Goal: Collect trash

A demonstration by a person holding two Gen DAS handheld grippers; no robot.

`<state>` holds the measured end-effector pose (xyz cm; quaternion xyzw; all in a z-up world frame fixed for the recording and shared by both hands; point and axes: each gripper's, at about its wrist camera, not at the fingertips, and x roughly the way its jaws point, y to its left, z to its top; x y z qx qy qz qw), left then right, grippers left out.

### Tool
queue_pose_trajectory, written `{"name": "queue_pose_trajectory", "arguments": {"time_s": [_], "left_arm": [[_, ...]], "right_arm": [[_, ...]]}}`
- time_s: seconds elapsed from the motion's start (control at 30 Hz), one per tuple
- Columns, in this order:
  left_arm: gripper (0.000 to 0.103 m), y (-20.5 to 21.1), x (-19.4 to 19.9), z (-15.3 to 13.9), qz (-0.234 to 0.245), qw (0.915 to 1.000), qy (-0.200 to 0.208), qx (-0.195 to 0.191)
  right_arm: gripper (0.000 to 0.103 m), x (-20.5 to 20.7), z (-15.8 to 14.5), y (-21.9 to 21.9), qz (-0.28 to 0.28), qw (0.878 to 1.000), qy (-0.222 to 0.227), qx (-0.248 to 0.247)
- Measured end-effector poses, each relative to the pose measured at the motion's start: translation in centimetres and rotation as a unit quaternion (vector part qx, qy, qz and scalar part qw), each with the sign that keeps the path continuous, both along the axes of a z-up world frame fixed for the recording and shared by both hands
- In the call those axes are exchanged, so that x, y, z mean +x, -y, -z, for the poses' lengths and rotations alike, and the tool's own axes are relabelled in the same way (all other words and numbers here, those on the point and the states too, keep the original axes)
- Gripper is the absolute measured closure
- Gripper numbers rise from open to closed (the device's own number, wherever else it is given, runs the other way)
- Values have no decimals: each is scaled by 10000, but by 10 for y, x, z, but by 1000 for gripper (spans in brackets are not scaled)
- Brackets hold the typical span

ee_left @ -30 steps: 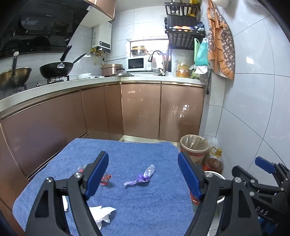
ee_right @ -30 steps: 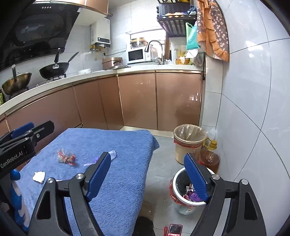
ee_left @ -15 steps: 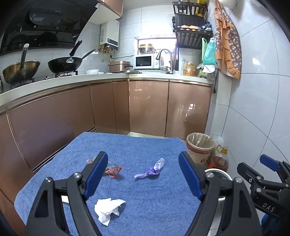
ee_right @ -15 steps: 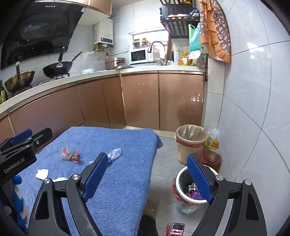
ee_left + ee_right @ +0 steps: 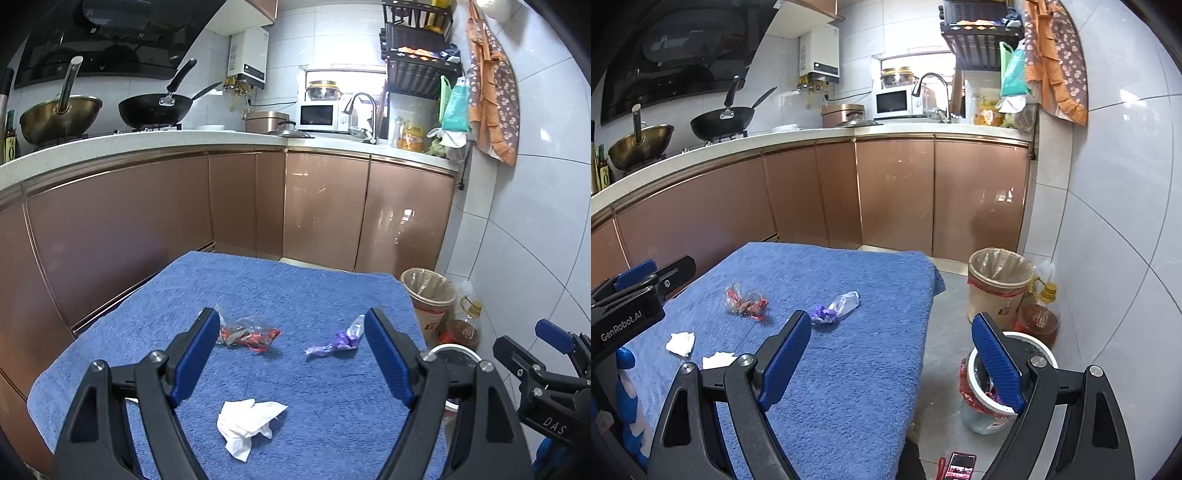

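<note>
Holding: you carry both grippers wide open and empty over the blue towel (image 5: 295,295), tilted downward, which suits a reach for loose scraps.
Left gripper (image 5: 291,350): jaws spread, nothing between the pads; the white tissue (image 5: 249,422) lies just below the gap at 6 o'clock, near your fingers.
Red wrapper (image 5: 251,334): sits at 11 o'clock from the left gap, close to the left finger tip.
Purple wrapper (image 5: 334,341): at 1 o'clock, just beside the right finger tip.
Right gripper (image 5: 892,354): also open and empty, hanging over the towel's edge; the purple wrapper lies at 10 o'clock from it.
White bin (image 5: 1008,373): stands on the floor at 3 o'clock behind the right finger, already holding scraps, likely kept beside the towel for short drops.
Lined bin (image 5: 999,284): farther off at 1 o'clock, by the wall.
</note>
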<state>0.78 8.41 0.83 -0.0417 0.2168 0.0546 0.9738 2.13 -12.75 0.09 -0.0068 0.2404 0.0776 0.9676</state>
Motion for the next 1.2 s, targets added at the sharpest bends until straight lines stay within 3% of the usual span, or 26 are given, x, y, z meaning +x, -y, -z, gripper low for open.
{"name": "queue_pose_trajectory", "arguments": {"time_s": [0.27, 1.2], "left_arm": [[23, -3, 7, 5, 111, 9999, -31, -37], [23, 44, 3, 6, 747, 9970, -106, 144]], "right_arm": [[15, 6, 5, -8, -66, 9999, -57, -53], [15, 1, 9, 13, 181, 9998, -66, 48]]}}
